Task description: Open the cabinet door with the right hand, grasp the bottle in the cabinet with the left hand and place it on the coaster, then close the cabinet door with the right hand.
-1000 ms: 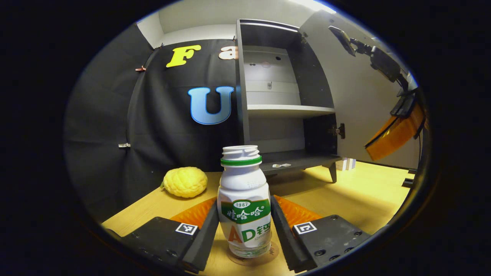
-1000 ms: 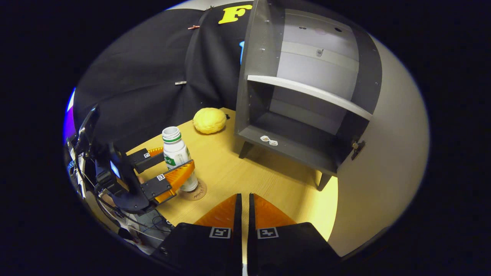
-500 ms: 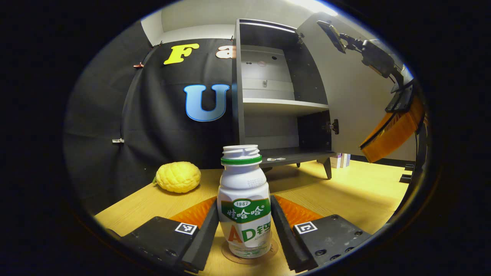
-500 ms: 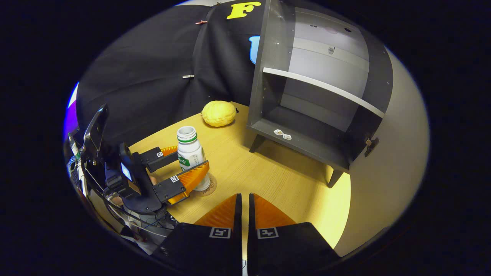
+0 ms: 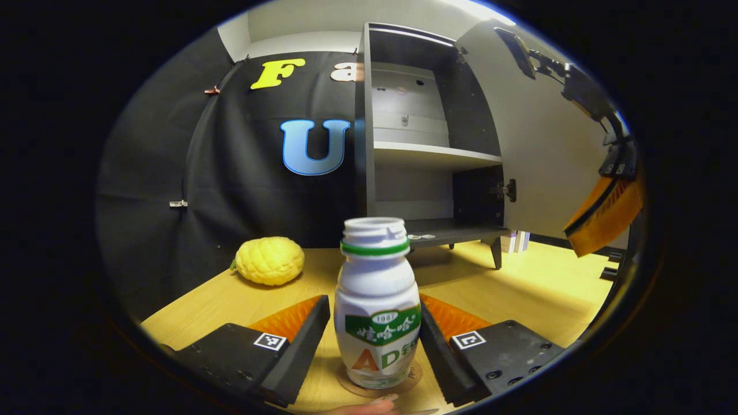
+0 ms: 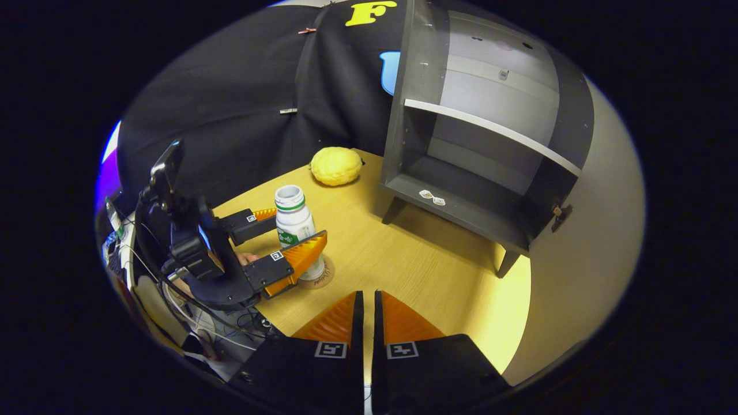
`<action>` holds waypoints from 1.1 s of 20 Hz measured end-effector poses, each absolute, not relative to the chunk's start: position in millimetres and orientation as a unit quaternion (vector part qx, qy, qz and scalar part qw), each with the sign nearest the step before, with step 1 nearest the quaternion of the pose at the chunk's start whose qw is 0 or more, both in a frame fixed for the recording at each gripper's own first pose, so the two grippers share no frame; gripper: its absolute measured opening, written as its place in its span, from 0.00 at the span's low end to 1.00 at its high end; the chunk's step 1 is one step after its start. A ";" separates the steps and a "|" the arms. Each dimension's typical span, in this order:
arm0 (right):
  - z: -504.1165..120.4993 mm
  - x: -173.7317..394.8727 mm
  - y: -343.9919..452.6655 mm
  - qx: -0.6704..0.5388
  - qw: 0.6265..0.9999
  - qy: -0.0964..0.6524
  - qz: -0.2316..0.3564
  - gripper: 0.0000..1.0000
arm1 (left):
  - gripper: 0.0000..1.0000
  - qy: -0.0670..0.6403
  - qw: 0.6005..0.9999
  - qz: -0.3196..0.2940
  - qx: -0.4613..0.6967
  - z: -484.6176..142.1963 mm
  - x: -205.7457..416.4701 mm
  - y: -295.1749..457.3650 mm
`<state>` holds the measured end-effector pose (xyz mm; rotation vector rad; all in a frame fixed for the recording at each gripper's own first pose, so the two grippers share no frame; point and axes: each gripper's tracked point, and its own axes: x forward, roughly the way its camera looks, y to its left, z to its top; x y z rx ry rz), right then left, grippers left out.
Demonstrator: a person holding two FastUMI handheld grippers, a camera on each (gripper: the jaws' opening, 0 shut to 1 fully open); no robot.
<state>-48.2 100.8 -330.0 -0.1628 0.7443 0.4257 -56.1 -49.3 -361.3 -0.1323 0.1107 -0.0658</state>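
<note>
- A staged recording booth, not a lived-in home; black cloth wall [image 5: 230, 173] clipped up behind the scene
- Small grey cabinet [image 6: 461, 150] on a pale wooden surface [image 6: 403, 259], like a prop
- Loose cables [image 6: 230, 331] hang at the surface's edge

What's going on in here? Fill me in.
A person works a tool in each hand. The left tool has set the white plastic bottle with the green band upright on the round brown coaster, its fingers just parted from it. The right tool is shut and empty, near the open grey cabinet door, not yet closed.
</note>
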 end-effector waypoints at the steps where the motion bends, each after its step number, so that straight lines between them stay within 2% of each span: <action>1: -323.1 -48.4 101.3 -0.070 0.907 0.360 0.208 0.11 | 0.89 0.046 0.996 -0.042 -0.070 -343.9 -56.9 -53.2; 9: -226.2 -37.2 80.1 -0.037 0.936 0.293 0.192 0.10 | 0.89 0.005 0.992 -0.105 -0.063 -190.9 -63.6 -69.7; 15: -87.7 -60.0 55.4 -0.012 0.962 0.188 0.197 0.10 | 0.89 -0.018 0.987 -0.157 -0.030 -84.9 -79.5 -102.9; 18: -50.7 -86.9 21.6 -0.002 0.975 0.155 0.162 0.11 | 0.88 -0.017 0.983 -0.182 -0.025 -60.0 -83.2 -117.4; 22: -34.3 -129.1 -27.4 0.003 0.987 0.140 0.081 0.10 | 0.92 -0.023 0.973 -0.227 -0.023 -39.8 -75.7 -141.6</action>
